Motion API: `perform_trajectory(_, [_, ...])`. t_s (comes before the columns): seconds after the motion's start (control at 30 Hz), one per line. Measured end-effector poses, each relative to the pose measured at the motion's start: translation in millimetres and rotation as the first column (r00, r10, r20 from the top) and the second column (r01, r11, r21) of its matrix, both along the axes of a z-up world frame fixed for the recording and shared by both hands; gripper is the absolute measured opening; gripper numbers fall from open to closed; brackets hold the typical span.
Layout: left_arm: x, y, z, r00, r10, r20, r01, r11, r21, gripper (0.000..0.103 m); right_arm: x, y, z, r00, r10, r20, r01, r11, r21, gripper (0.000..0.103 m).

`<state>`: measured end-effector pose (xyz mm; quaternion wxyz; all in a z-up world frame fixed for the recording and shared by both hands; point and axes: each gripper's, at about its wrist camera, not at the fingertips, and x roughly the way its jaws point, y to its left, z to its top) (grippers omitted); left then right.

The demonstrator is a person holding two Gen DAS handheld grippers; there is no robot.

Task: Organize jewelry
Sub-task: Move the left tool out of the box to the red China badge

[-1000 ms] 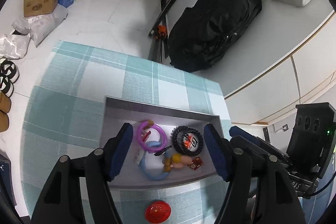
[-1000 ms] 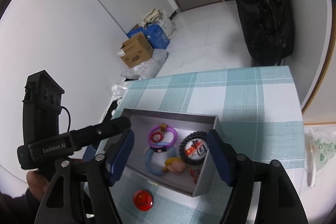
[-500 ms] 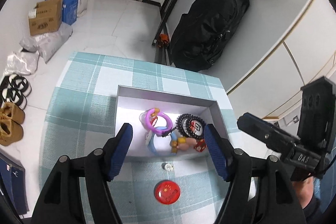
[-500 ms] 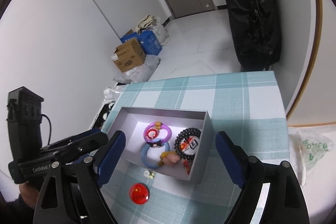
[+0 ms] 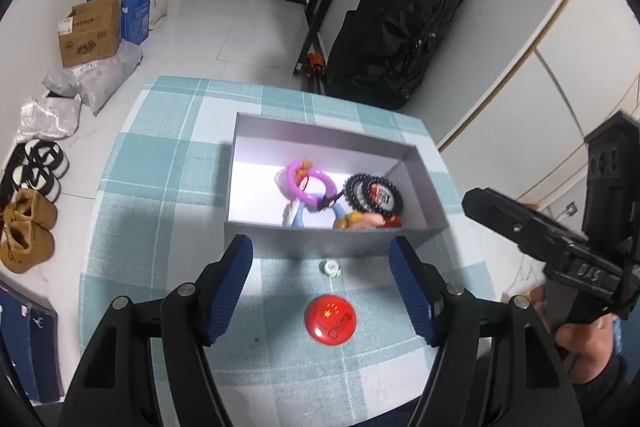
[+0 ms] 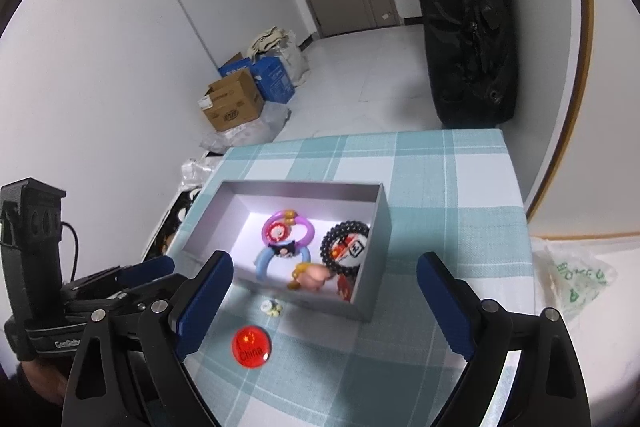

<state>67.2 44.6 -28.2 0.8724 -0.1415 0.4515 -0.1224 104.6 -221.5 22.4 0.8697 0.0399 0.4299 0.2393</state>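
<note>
Both tongs stand released and empty: left gripper [image 5: 320, 285] and right gripper [image 6: 322, 301], jaws wide apart, above the checked cloth [image 5: 160, 187] on the near side of the grey box [image 5: 340, 239]. Inside the box lie a purple ring [image 5: 306, 183], a blue ring [image 6: 280, 259], a black bead bracelet [image 6: 346, 243] and a small figure [image 6: 314, 277]. Outside it, on the cloth, lie a red badge [image 5: 331, 315], well short of the box wall, and a small pale piece [image 5: 331, 268] just beside that wall.

Handling, as judged: the badge is light, stiff, domed and glossy, so likely slippery; it should be pinched across its rim, jaws low to the cloth. The pale piece is tiny and light, and may skid or flick away; a slow, centred pinch suits it.

Against the earlier frames, both grippers have drawn back from over the box, so the badge and pale piece now sit further forward in view; the right gripper's jaws stand wider.
</note>
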Motion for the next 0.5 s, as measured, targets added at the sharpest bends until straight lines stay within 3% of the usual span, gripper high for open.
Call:
perform_trajectory(0.23, [-9.8, -12.6, -16.9, 0.999, -0.023, -0.029, 0.025, 0.997, 0.078, 0.075, -13.1, -2.2, -9.2, 1.000, 0.005, -0.004, -0.006, 0.999, -0.038, 0.094])
perform_trajectory(0.5, [-13.5, -30.9, -36.2, 0.993, -0.074, -0.092, 0.088, 0.983, 0.159, 0.075, -20.9, -8.3, -17.3, 1.000, 0.011, -0.024, -0.013, 0.997, -0.075, 0.094])
